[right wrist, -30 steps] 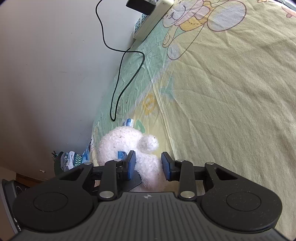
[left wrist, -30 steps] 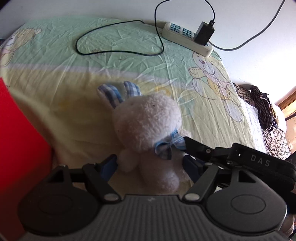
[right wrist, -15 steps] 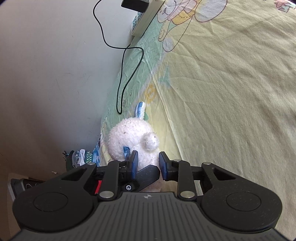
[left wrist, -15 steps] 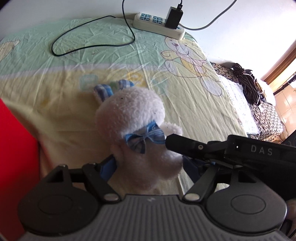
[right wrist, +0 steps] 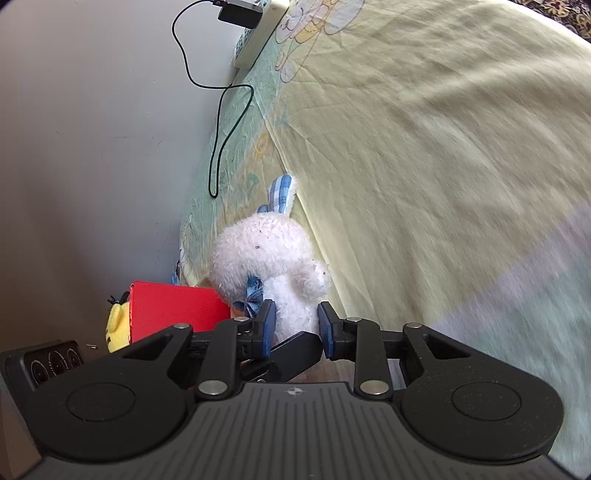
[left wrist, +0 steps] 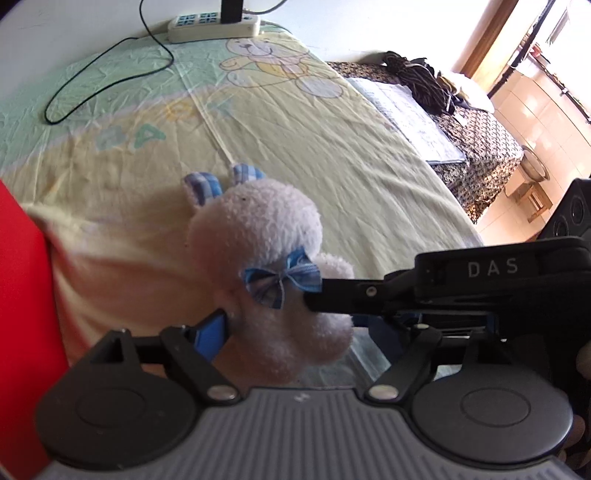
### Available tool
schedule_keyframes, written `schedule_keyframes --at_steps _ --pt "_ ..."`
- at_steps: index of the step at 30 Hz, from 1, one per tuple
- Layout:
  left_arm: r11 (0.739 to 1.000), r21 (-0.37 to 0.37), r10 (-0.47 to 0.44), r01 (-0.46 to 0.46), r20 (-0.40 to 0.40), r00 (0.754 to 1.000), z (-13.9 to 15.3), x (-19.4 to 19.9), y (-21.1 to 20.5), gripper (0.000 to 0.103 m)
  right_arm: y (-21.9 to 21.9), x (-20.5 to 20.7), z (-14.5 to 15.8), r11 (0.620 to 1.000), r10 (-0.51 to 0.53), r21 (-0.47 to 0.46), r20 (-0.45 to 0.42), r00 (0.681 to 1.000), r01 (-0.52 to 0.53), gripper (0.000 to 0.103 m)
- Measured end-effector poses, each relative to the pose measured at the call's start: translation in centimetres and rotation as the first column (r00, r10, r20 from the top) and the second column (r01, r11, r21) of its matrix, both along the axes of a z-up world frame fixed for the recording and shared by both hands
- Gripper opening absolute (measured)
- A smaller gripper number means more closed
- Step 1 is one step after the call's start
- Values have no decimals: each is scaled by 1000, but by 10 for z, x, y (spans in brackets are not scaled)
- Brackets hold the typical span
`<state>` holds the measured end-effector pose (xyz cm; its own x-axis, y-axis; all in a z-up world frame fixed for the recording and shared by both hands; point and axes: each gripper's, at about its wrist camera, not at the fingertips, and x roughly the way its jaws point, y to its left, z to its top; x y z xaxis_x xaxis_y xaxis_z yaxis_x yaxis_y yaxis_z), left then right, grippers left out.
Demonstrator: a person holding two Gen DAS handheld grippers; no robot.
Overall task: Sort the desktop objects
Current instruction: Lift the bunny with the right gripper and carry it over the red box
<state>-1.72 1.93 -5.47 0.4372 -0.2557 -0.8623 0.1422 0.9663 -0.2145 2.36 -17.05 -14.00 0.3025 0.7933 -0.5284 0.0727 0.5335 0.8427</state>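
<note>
White fluffy plush rabbit with blue checked ears and a blue bow (right wrist: 273,258): lifted clear of the sheet, over its near edge, carried between both tools. Right gripper (right wrist: 293,325): blue pads closed narrowly on the lower body, fur bulging past both pads. Left gripper (left wrist: 295,328): jaws opening around the same body; near blue pad against the fur, far pad hidden behind the right tool, so contact there cannot be confirmed.

Step in hand, as judged: transfer of the rabbit to the right gripper alone, then carriage toward the red rectangular box (right wrist: 173,310) just beside it.

- Hold the right pads firm until the left jaws stand fully clear of the fur.
- Draw the left tool straight back, avoiding the bow.
- Keep the head upright; soft filling sags and swings.
- Clear the box wall before lowering.

Surroundings: yellow-green cartoon-print bed sheet (right wrist: 424,166), white power strip with black charger (left wrist: 212,26), black cable (left wrist: 110,70), yellow plush toy (right wrist: 117,326) beside the box.
</note>
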Motion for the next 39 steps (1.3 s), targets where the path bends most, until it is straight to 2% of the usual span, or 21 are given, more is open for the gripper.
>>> schedule_keyframes --at_steps 8,12,16,19,24,28,30,33,36,39 --pt "996 -37 -85 84 -22 996 1 -42 4 84 -7 -51 9 999 43 -10 -21 999 -43 30" --pt "995 -34 -92 91 -26 995 1 -52 7 83 -5 -58 12 997 65 -33 -22 998 -66 36" --pt "998 -47 -49 49 -4 999 10 -56 20 85 -11 -53 23 998 53 -42 23 998 -52 35" --pt "997 -69 -27 29 27 999 20 -55 26 85 -22 -46 34 999 7 -43 72 997 -4 36" --pt "998 -63 -1 4 48 999 24 -38 22 84 -21 -24 27 997 -28 -70 86 996 34 37" --pt "999 -41 22 -21 26 999 18 -28 20 83 -6 -13 12 1000 18 -18 41 999 -17 37" --pt "999 -31 35 -35 12 999 14 -27 22 83 2 -13 9 999 34 0 38 999 -34 42" --pt "997 -48 63 -63 -19 998 7 -25 32 84 11 -14 6 997 58 42 26 998 -59 43" --pt "994 -65 82 -84 -34 996 3 -23 37 83 21 -14 7 995 93 30 49 994 -94 51" --pt "996 -58 70 -72 -29 997 4 -25 34 83 25 -11 6 994 101 42 36 994 -103 50"
